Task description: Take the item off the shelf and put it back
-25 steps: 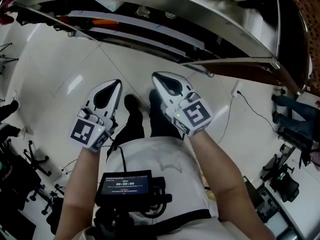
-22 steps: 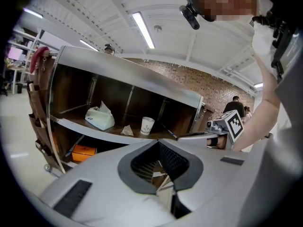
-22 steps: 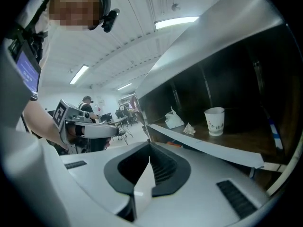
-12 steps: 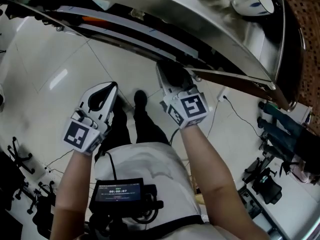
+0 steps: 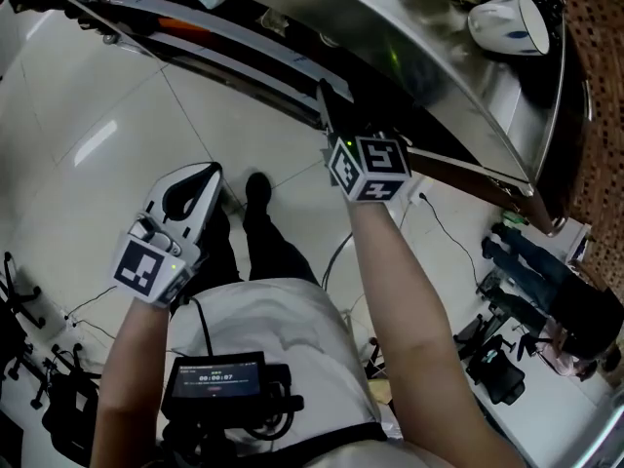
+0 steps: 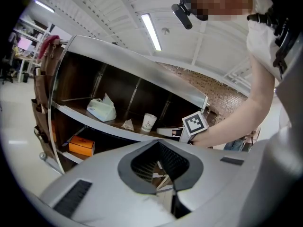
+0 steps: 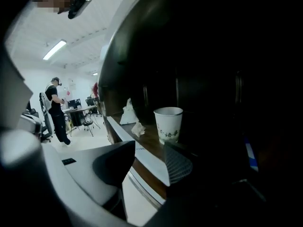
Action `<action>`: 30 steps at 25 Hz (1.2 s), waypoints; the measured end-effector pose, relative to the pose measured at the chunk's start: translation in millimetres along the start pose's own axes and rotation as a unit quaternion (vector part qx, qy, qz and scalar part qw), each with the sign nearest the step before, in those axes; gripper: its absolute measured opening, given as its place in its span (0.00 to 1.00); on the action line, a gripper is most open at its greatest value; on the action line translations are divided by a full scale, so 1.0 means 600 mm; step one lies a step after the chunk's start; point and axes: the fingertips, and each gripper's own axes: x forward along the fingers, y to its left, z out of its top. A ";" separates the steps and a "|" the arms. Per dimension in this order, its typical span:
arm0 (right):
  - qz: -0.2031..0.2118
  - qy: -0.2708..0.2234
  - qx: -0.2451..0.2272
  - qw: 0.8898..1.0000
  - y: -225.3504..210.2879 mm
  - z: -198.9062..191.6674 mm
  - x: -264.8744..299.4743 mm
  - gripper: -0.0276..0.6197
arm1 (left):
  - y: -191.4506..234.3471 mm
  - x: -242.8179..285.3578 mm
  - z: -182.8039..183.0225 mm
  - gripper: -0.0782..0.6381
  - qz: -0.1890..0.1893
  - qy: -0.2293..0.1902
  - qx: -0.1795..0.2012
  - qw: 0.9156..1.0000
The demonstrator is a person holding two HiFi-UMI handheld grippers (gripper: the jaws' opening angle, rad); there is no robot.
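Note:
A white paper cup (image 7: 168, 124) with dark print stands upright on the shelf's middle board (image 7: 147, 157); it also shows in the left gripper view as the cup (image 6: 148, 122). My right gripper (image 7: 147, 167) is level with that board's front edge, a short way before the cup. Its jaws are opening and hold nothing. In the head view the right gripper (image 5: 336, 120) reaches under the shelf's metal top (image 5: 439, 61). My left gripper (image 5: 207, 171) hangs lower at the left, over the floor. The left gripper (image 6: 173, 193) is shut and empty.
On the same board lie a tissue pack (image 6: 102, 110) and a crumpled paper (image 6: 128, 125). An orange box (image 6: 81, 145) sits on the board below. A white rounded object (image 5: 507, 22) rests on the shelf top. A person (image 7: 57, 110) stands far off by desks.
My right gripper has risen from beside my legs up to the shelf's edge. My left gripper has stayed low and drifted slightly left.

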 end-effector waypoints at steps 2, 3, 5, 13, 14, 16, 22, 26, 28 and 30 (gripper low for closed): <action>-0.011 0.005 -0.005 1.000 -0.018 0.007 0.019 0.42 | 0.000 -0.004 -0.005 0.10 0.002 0.001 -0.005 1.000; -0.012 0.007 -0.004 1.000 -0.025 0.010 0.030 0.42 | 0.000 -0.006 -0.008 0.10 0.003 0.002 -0.006 1.000; -0.010 0.009 0.005 1.000 -0.034 0.017 0.056 0.53 | 0.001 -0.010 -0.014 0.10 0.004 0.004 -0.009 1.000; -0.031 0.026 0.002 0.999 -0.068 0.040 0.134 0.60 | -0.009 -0.025 -0.031 0.10 -0.004 0.016 -0.016 1.000; -0.030 0.030 -0.001 0.999 -0.070 0.039 0.140 0.60 | -0.009 -0.027 -0.032 0.10 -0.003 0.015 -0.017 1.000; -0.028 0.034 -0.009 0.999 -0.070 0.038 0.146 0.52 | -0.009 -0.031 -0.033 0.10 -0.001 0.015 -0.019 1.000; -0.021 0.022 -0.015 0.999 -0.061 0.046 0.128 0.45 | -0.009 -0.049 -0.037 0.10 0.002 0.020 -0.021 1.000; 0.001 0.011 -0.027 1.000 -0.039 0.053 0.100 0.45 | -0.018 -0.052 -0.032 0.10 0.000 0.020 -0.012 1.000; 0.021 0.007 -0.044 0.999 -0.019 0.053 0.082 0.45 | -0.027 -0.053 -0.026 0.10 -0.004 0.019 -0.001 1.000; 0.040 0.003 -0.060 0.997 0.005 0.055 0.059 0.45 | -0.036 -0.054 -0.020 0.09 -0.006 0.022 0.010 1.000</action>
